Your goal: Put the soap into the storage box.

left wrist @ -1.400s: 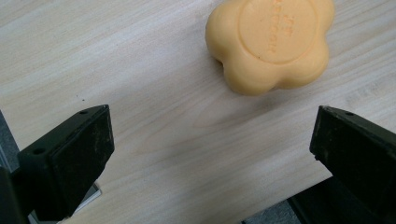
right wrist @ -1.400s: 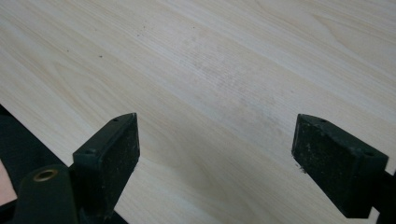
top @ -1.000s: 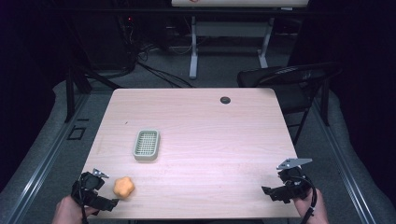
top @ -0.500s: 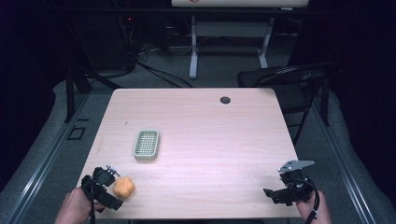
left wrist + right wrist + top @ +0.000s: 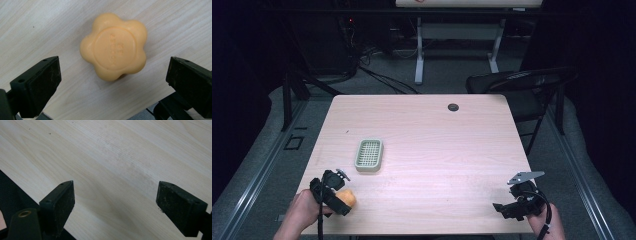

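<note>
Looking down on a pale wood table in a dark room: a black folding chair stands off its far right corner, white desk legs and a tangle of cables sit on the grey floor beyond, and a small black disc lies near the table's far edge. A green slotted dish rests left of centre. Now the soap, close up in the left gripper view — orange, flower-shaped with rounded lobes, a flat round face stamped with lettering too faint to read, lying flat on the wood near the front left corner. The left gripper is right over it, jaws spread wide, one on each side of the soap and clear of it, no contact. From above, that gripper covers part of the soap, with the hand behind it. Compared with a second ago, it has swung in from the left, where it sat beside the soap, and now straddles it; the soap itself hasn't budged. Over at the front right corner, the right gripper sits low over bare wood, jaws wide apart, having slid a touch nearer the front edge.
</note>
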Motion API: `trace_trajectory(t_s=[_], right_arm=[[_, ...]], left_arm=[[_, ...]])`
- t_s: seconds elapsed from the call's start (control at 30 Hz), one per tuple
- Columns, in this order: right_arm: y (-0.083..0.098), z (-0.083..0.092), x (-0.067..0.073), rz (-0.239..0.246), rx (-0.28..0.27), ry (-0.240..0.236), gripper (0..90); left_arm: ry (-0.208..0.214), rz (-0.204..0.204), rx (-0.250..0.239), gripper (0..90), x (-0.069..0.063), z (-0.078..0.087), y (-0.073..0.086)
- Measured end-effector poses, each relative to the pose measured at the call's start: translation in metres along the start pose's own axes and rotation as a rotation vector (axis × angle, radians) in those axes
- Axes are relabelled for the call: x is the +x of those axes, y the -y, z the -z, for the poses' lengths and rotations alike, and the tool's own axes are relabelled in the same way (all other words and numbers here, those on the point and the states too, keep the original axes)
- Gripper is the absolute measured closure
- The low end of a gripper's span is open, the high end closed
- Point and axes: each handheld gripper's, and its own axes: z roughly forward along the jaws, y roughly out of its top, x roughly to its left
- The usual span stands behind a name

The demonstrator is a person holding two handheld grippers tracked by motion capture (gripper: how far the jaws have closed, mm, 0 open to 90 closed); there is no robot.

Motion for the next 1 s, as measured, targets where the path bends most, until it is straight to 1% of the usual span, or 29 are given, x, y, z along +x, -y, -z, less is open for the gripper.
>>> trace_trajectory(t_s=[0.07, 0.1, 0.2, 0.23, 0.27, 0.3, 0.37, 0.4, 0.43, 0.47, 0.6, 0.67, 0.77, 0.83, 0.87, 0.93, 1.0], right_arm=[[0.0, -0.001, 0.001, 0.0, 0.0, -0.006, 15.0], [0.0, -0.001, 0.001, 0.003, 0.001, -0.011, 15.0], [0.0, -0.002, 0.001, 0.007, 0.011, -0.004, 15.1], [0.0, -0.002, 0.001, 0.004, 0.008, -0.008, 15.1], [0.0, -0.002, 0.001, 0.004, 0.009, -0.008, 15.1], [0.0, -0.002, 0.001, 0.002, 0.007, -0.009, 15.1], [0.0, -0.002, 0.001, 0.008, 0.016, -0.007, 15.0], [0.0, -0.003, 0.001, 0.005, 0.01, -0.005, 15.1], [-0.001, -0.003, 0.001, 0.009, 0.019, -0.016, 15.1], [-0.001, -0.003, 0.002, 0.007, 0.017, -0.015, 15.1], [-0.001, -0.004, 0.002, 0.015, 0.025, -0.003, 15.0], [-0.001, -0.004, 0.003, 0.017, 0.027, -0.008, 15.1], [-0.001, -0.005, 0.004, 0.017, 0.019, -0.018, 15.1], [-0.001, -0.005, 0.004, 0.021, 0.023, -0.014, 15.1], [-0.001, -0.005, 0.004, 0.025, 0.033, -0.007, 15.0], [-0.001, -0.005, 0.003, 0.035, 0.037, -0.005, 15.1], [-0.001, -0.006, 0.004, 0.025, 0.03, -0.017, 15.1]], left_arm=[[0.002, -0.002, 0.002, 0.2, 0.0, -0.002, -0.003], [0.009, -0.005, 0.008, 0.2, 0.001, -0.003, -0.005], [0.019, -0.01, 0.011, 0.3, 0.002, -0.006, -0.009], [0.017, -0.006, 0.008, 0.3, 0.002, -0.007, -0.01], [0.027, -0.003, 0.012, 0.7, 0.003, -0.008, -0.011], [0.032, -0.011, 0.016, 2.6, 0.003, -0.008, -0.012], [0.034, -0.01, 0.015, 6.4, 0.004, -0.01, -0.013], [0.042, -0.009, 0.011, 9.7, 0.005, -0.011, -0.013], [0.048, -0.01, 0.012, 12.1, 0.005, -0.011, -0.013], [0.049, -0.007, 0.011, 15.6, 0.005, -0.012, -0.013], [0.049, -0.003, 0.022, 18.0, 0.005, -0.015, -0.014], [0.049, -0.005, 0.024, 19.5, 0.004, -0.016, -0.015], [0.039, -0.006, 0.036, 20.9, 0.003, -0.018, -0.015], [0.023, 0.0, 0.039, 24.8, 0.003, -0.018, -0.015], [0.024, 0.003, 0.039, 25.2, 0.003, -0.018, -0.015], [0.025, 0.002, 0.043, 25.4, 0.003, -0.018, -0.015], [0.032, 0.003, 0.049, 25.4, 0.004, -0.019, -0.016]])
